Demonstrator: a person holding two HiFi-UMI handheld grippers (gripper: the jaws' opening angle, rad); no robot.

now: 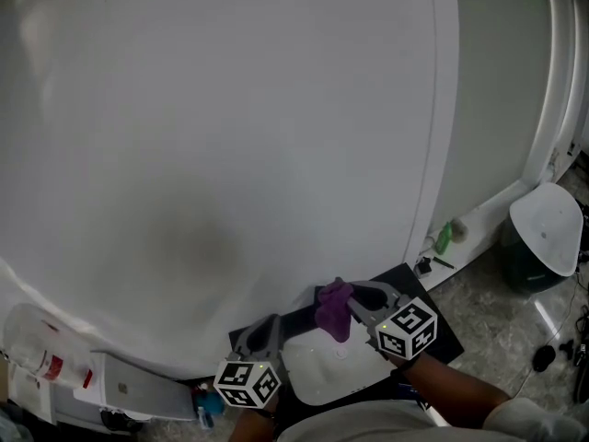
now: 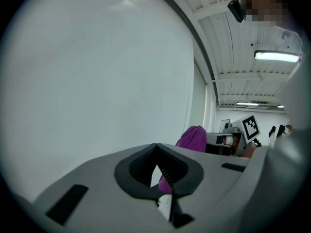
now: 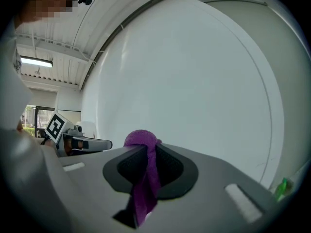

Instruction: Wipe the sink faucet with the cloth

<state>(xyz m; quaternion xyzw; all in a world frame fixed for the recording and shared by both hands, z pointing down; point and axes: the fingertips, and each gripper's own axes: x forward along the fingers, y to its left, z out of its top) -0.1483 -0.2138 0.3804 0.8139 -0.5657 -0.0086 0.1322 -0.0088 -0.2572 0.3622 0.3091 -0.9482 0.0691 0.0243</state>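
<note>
A purple cloth (image 1: 333,309) is pinched in my right gripper (image 1: 354,298), which is shut on it; the cloth bunches above the jaws and hangs down between them (image 3: 144,178). It is held over the far rim of a white sink basin (image 1: 317,376) set in a black counter (image 1: 446,334). My left gripper (image 1: 260,331) sits to the left of the basin with its jaws together and nothing in them (image 2: 156,166). The cloth (image 2: 193,139) shows past its tips. I cannot make out the faucet in any view.
A plain white wall (image 1: 230,136) fills most of the head view, close behind the sink. A green bottle (image 1: 444,238) and a white-lidded bin (image 1: 545,233) stand on the floor at right. Packages and papers (image 1: 55,366) lie at the lower left.
</note>
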